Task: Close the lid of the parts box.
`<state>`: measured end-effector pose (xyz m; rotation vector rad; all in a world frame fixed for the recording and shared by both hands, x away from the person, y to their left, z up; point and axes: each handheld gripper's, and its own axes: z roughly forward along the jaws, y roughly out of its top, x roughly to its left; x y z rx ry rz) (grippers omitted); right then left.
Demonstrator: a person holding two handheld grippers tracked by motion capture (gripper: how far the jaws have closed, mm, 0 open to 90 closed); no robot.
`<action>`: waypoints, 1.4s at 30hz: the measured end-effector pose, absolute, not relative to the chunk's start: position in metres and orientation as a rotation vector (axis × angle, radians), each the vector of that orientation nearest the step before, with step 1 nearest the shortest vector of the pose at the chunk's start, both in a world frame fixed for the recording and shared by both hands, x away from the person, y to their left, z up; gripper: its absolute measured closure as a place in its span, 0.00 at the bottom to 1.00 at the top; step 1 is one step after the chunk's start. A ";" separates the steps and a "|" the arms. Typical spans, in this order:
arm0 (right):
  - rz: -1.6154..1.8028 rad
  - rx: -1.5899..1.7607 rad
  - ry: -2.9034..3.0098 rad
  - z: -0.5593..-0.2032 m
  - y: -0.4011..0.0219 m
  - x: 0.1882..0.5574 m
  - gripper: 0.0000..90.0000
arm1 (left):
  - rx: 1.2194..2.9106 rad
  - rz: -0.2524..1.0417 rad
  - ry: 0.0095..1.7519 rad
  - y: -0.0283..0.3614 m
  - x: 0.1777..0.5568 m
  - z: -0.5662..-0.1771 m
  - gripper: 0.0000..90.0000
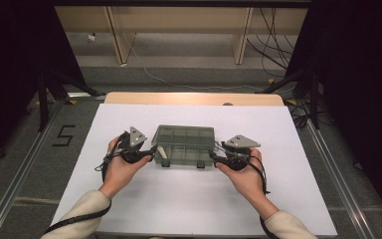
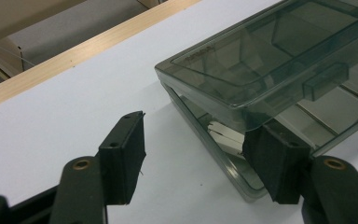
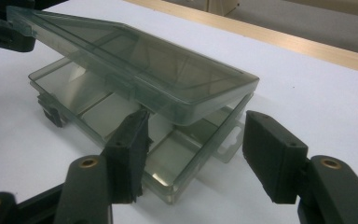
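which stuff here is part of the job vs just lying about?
In the job:
- compartment box, clear grey, lid partly raised
- white pieces inside it
- left gripper, jaws open at the box's left end
- right gripper, jaws open at its right end

Lying about:
- white mat
- cables on the floor
- number marking

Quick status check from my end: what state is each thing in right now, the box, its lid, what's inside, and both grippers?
compartment box: resting flat on the white table cover.
lid: partly raised, tilted above the base, not latched.
white pieces: lying in a corner compartment near the left gripper.
left gripper: open, jaws astride the box's corner.
right gripper: open, jaws astride the opposite corner.
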<state>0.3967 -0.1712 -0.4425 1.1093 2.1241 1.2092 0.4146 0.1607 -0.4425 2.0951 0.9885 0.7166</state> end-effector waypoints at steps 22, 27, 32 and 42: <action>1.251 1.070 2.136 -0.435 -0.182 0.386 0.46 | 2.104 0.634 0.959 0.172 0.391 -0.434 0.34; 1.291 1.054 2.102 -0.430 -0.182 0.387 0.54 | 1.974 0.632 0.970 0.171 0.388 -0.425 0.52; 1.304 1.042 2.106 -0.424 -0.183 0.388 0.70 | 1.955 0.643 0.970 0.170 0.390 -0.415 0.81; 1.297 1.004 2.145 -0.421 -0.172 0.393 1.00 | 2.034 0.552 0.966 0.148 0.402 -0.414 0.99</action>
